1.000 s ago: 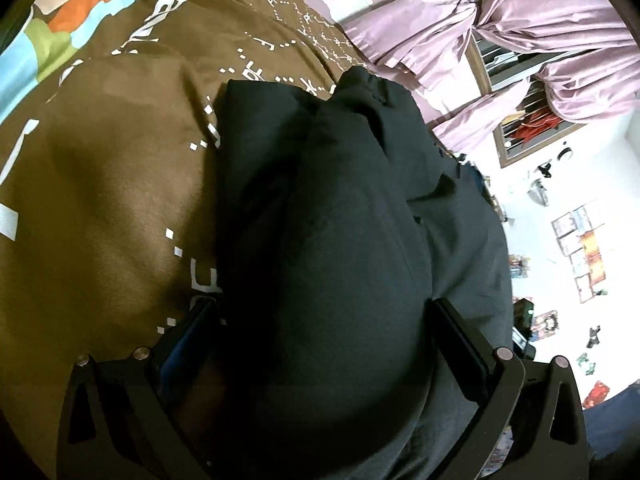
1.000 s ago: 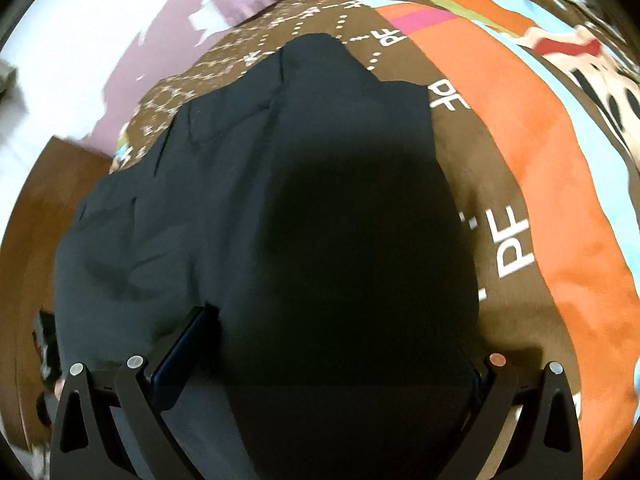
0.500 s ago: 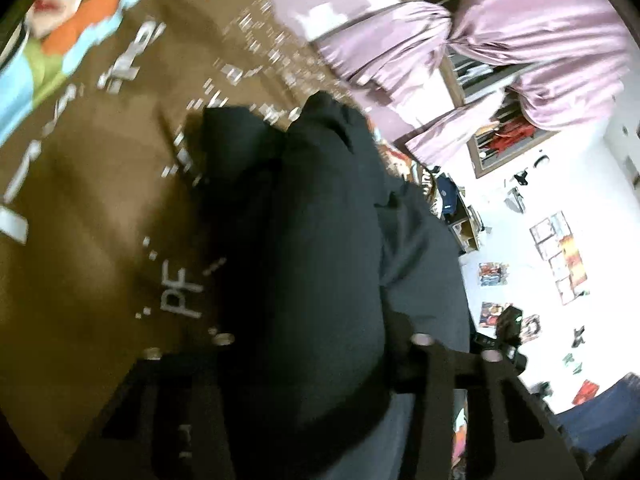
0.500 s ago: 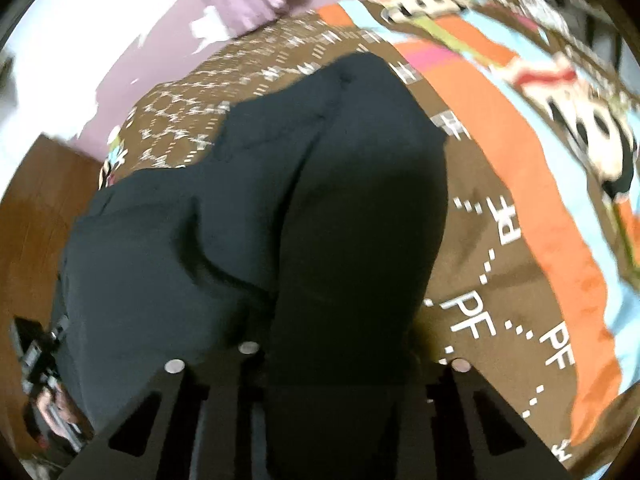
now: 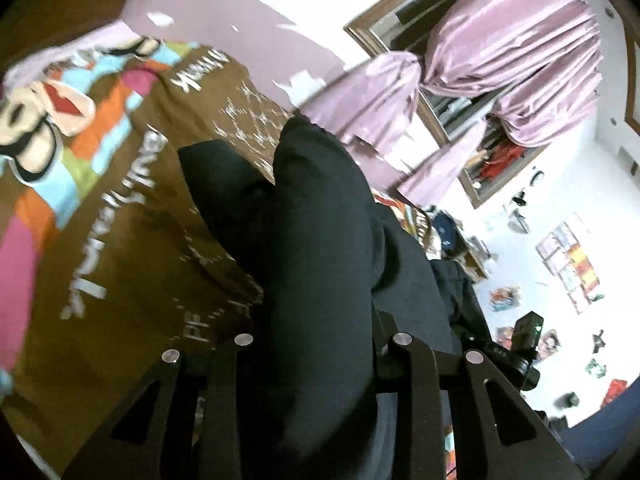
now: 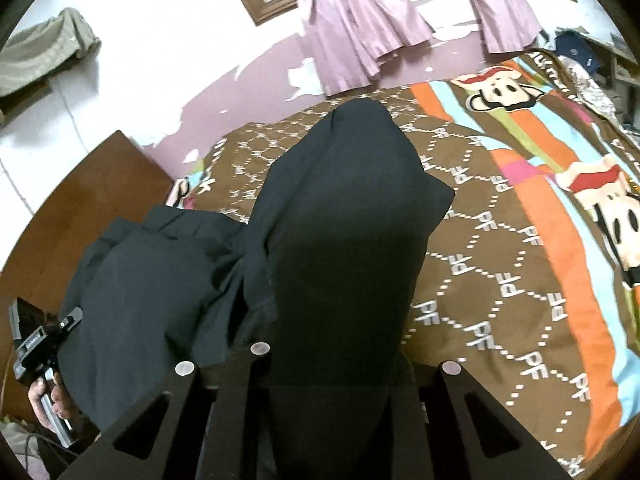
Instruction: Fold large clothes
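Note:
A large black garment (image 5: 320, 248) hangs bunched over a bed with a brown cartoon-print bedspread (image 5: 120, 248). My left gripper (image 5: 320, 344) is shut on a thick fold of it, and the cloth hides the fingertips. In the right wrist view the same black garment (image 6: 340, 240) drapes forward from my right gripper (image 6: 336, 356), which is shut on another fold. Both folds are lifted above the bedspread (image 6: 500, 280). The left gripper (image 6: 36, 344) and the hand holding it show at the lower left of the right wrist view.
Purple curtains (image 5: 500, 60) hang at a wood-framed window (image 6: 256, 4) behind the bed. A brown wooden headboard (image 6: 80, 208) stands at the left. The far wall (image 5: 560, 248) carries posters. Clutter lies at the bed's far side (image 6: 580, 56).
Both grippers closed from wide open onto folds of the black garment and lifted it. The cameras tilted up, so the wall, window and curtains now show.

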